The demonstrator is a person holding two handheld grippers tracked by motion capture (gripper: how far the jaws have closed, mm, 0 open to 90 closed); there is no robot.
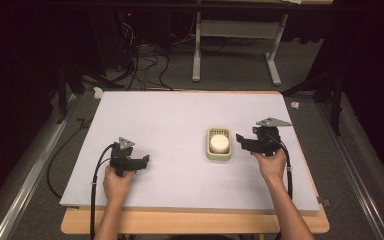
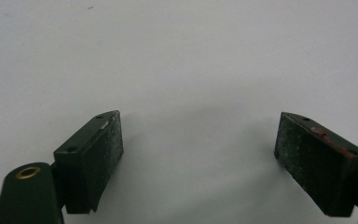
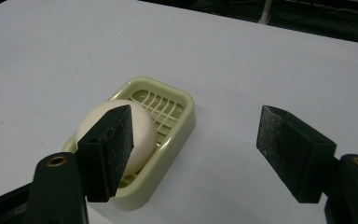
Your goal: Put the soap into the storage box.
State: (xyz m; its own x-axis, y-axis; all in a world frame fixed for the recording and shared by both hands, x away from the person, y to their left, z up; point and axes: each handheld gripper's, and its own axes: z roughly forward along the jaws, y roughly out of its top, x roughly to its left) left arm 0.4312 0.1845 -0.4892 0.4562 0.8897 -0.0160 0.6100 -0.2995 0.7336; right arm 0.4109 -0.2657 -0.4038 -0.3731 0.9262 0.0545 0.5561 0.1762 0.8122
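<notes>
From above, your left gripper [image 1: 139, 162] rests on the pale matte board [image 1: 180, 115], well apart from the dish [image 1: 219, 157]. The dish is an oblong, pale-green plastic tray, long axis running away from you, with a smooth white soap [image 1: 219, 143] in it. Your right gripper [image 1: 241, 140] sits just beside its right edge.

Along your left gripper [image 2: 198, 147], the jaws stand wide apart over bare board, their pads scuffed.

Along your right gripper [image 3: 196, 149], the jaws gape; the slatted dish [image 3: 179, 116] and rounded soap [image 3: 142, 128] lie behind the left one.
</notes>
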